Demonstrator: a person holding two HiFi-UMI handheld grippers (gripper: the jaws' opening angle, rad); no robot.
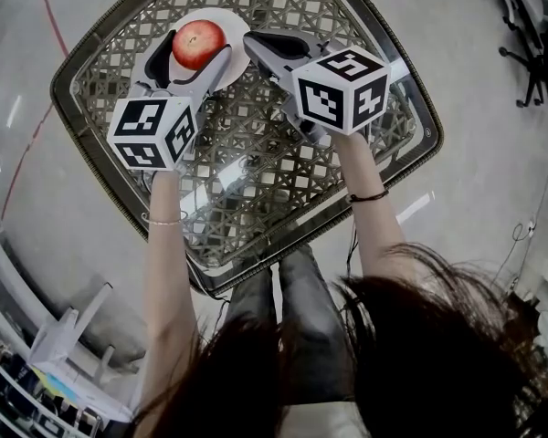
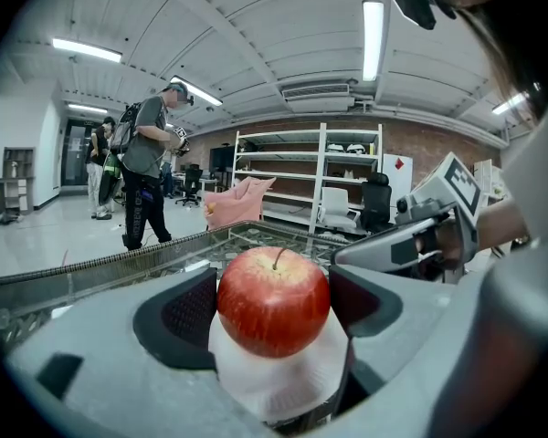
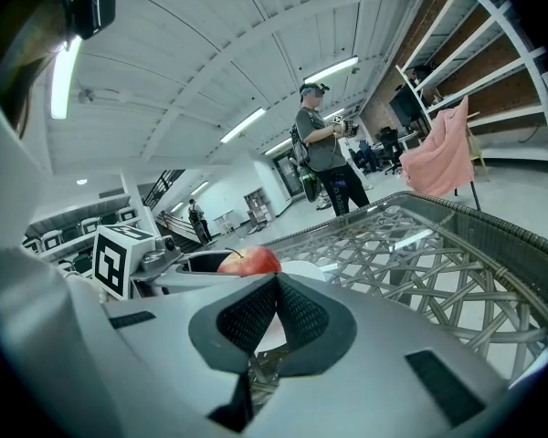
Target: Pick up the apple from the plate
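A red apple (image 1: 198, 44) (image 2: 274, 301) rests on a small white plate (image 1: 228, 21) (image 2: 276, 386) at the far side of a glass-topped wicker table (image 1: 256, 162). My left gripper (image 1: 197, 47) (image 2: 274, 307) is shut on the apple, with a dark pad against each side of it. Just to the right of the plate my right gripper (image 1: 253, 40) (image 3: 274, 286) hovers shut and holds nothing, its pads pressed together. In the right gripper view the apple (image 3: 248, 261) and the plate (image 3: 307, 268) show beyond the shut tips.
The table's woven rim (image 1: 78, 121) runs all round the lattice top. A person (image 2: 146, 167) stands on the floor beyond the table, others farther back. White shelving (image 2: 310, 176) and a pink cloth (image 2: 237, 201) stand behind. Office chairs (image 1: 530, 26) are at the far right.
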